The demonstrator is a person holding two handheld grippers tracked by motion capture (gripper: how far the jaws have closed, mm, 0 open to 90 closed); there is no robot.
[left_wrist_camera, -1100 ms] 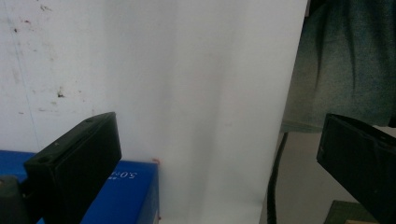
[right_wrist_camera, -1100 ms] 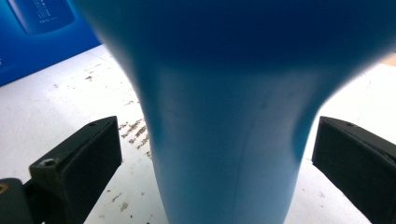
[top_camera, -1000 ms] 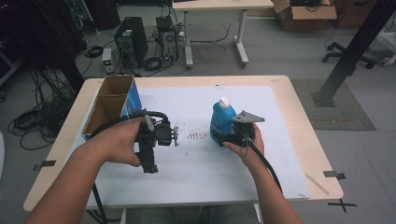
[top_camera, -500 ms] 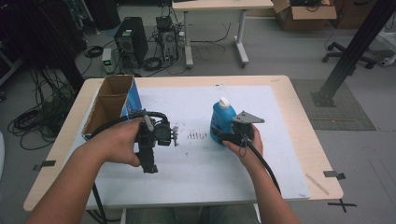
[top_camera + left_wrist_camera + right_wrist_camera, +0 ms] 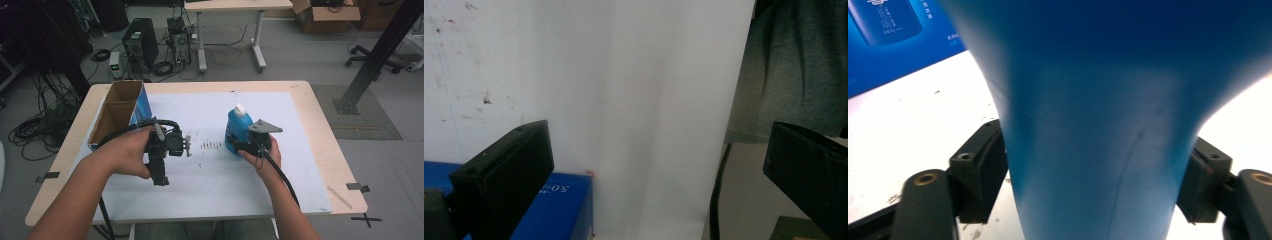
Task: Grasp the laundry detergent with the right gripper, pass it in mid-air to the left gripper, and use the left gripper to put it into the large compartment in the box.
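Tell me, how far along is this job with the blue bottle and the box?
Early on. The right hand-held gripper has just been closing on the blue bottle, pads against its sides; it stands upright on the table. The open box is apart, the left hand-held gripper open. Any moving remains.

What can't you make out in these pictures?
- High view: the blue bottle's lower front, hidden by the right gripper.
- High view: inside the cardboard box, too dark.
- Right gripper view: the bottle's label, too close and blurred.
- Left gripper view: print on the blue box, cut off by the bottom edge.
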